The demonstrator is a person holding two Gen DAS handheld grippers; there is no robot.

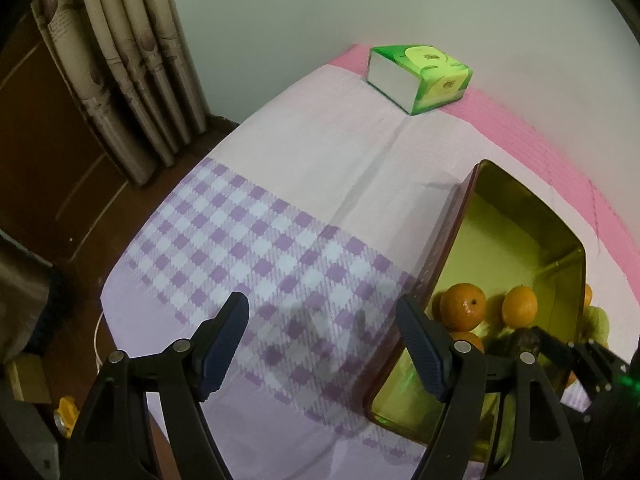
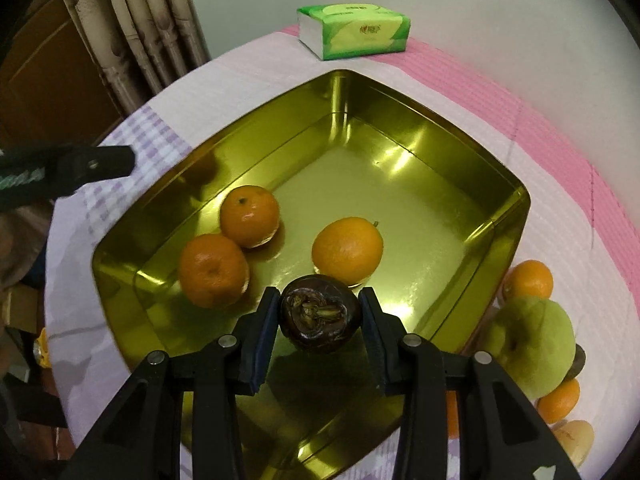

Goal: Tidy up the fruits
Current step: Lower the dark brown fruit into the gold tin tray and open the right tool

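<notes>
**tin_watcher:** Between the pads of the right gripper (image 2: 319, 316) sits a small dark brown fruit (image 2: 318, 316), looks like a water chestnut or something similar, pinched on both sides and hanging over the near part of the gold tin (image 2: 516, 216). So that one is held but not dropped in yet.

**fruitloop22:** What's already in there?

**tin_watcher:** Three oranges on the tin floor: two touching each other at the left, orange one (image 2: 250, 216) and orange two (image 2: 213, 270), plus a third (image 2: 347, 250) sitting apart toward the middle.

**fruitloop22:** And what's left?

**tin_watcher:** Outside the tin's right wall there's a green apple-ish fruit (image 2: 528, 340), an orange behind it (image 2: 528, 280), another in front (image 2: 560, 400), and something dark peeking out at the apple's edge that I can't make out. I'd guess we're roughly halfway.

**fruitloop22:** Left hand doing anything?

**tin_watcher:** Nope. Left gripper (image 1: 322, 344) is spread wide with nothing in it, hovering over the purple checked cloth (image 1: 248, 240) just beside the tin's left wall. Green tissue pack (image 2: 354, 30) sits at the far end of the table, out of the way.
</notes>
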